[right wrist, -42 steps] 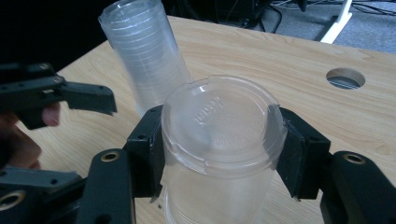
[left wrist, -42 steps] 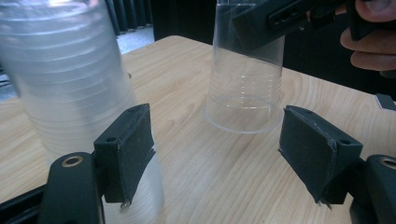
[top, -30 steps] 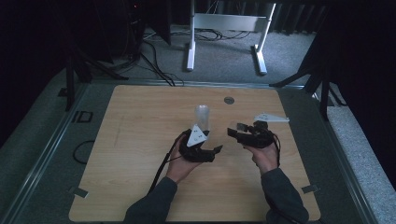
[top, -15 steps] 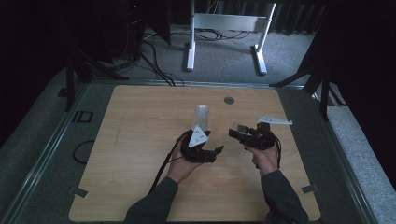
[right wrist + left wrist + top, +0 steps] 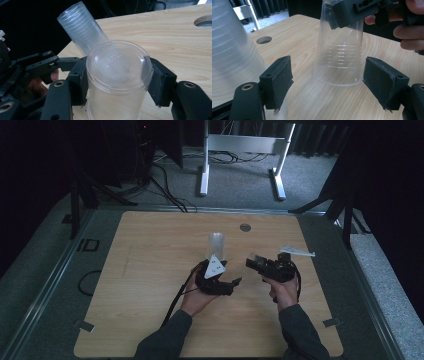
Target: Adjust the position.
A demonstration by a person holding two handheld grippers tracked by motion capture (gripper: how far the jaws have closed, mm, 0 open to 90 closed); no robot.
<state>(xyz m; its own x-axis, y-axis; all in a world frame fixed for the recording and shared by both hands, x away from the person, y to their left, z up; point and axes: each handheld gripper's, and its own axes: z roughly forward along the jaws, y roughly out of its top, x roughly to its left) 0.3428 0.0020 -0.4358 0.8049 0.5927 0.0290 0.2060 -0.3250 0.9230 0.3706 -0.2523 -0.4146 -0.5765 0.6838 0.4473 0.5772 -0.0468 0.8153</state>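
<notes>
Gripping a single clear plastic cup (image 5: 119,75) near its closed base, the right gripper (image 5: 256,262) has its pads pressed on opposite sides of the wall and holds the cup upside down, rim just above the wooden table (image 5: 150,270). In the left gripper view that rim hangs at twelve o'clock between the left gripper (image 5: 329,82) pads; those jaws have just been opening, stand about half apart and touch neither side of the cup. A stack of nested cups (image 5: 216,246) stands at eleven o'clock of the left gripper in the high view, near it.

The cup looks very light, thin-walled and slick, so a hard squeeze would likely buckle it. Holding it near the base or the rolled rim, where the wall is stiffest, seems the safest grip.
</notes>
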